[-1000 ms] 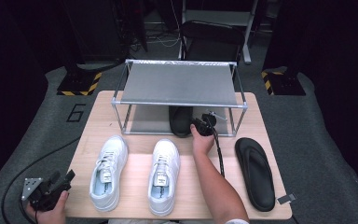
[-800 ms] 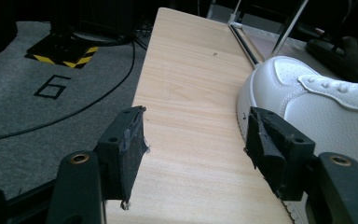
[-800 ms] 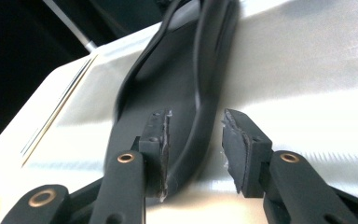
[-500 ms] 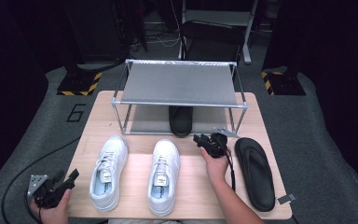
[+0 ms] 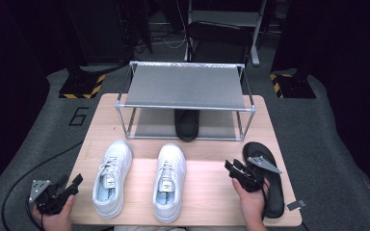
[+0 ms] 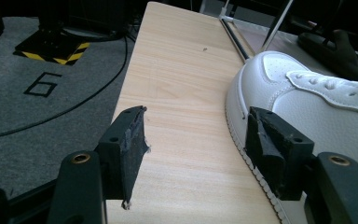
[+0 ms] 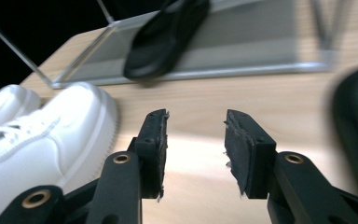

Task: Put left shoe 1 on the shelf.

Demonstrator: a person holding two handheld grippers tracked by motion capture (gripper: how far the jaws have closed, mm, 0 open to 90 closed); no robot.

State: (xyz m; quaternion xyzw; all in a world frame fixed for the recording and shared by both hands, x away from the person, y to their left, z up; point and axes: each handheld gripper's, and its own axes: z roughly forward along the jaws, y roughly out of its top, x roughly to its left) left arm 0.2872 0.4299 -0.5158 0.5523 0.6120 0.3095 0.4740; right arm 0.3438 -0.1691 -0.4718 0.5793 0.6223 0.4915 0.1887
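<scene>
**Black sandals: one shelved, one left on the table**

Black rubber sandal (image 5: 269,178) lay flat near the table's right edge, toe pointing away from me, while its mate, the second black sandal (image 5: 187,124), already sat on the lower level of the metal-framed shoe rack (image 5: 185,86) with grey shelves. I judged the work to be shelving the footwear, with the remaining sandal the step in hand.

My right gripper (image 5: 238,172) hovered just beside that sandal's inner edge, jaws parted and holding nothing; they had just been opening, and the right gripper view showed only bare light wooden table (image 7: 205,121) between the pads. My left gripper (image 5: 63,188) waited off the table's left front corner, jaws wide apart and empty, with the left white lace-up sneaker (image 5: 111,175) just beyond one jaw. The right white sneaker (image 5: 168,180) stood beside it, mid-table.

Next, I reckoned, I needed to swing the right gripper over the sandal's edge, close on its sole or strap, and carry it beside its mate. The soft sandal might flex or droop in a narrow grip.
</scene>
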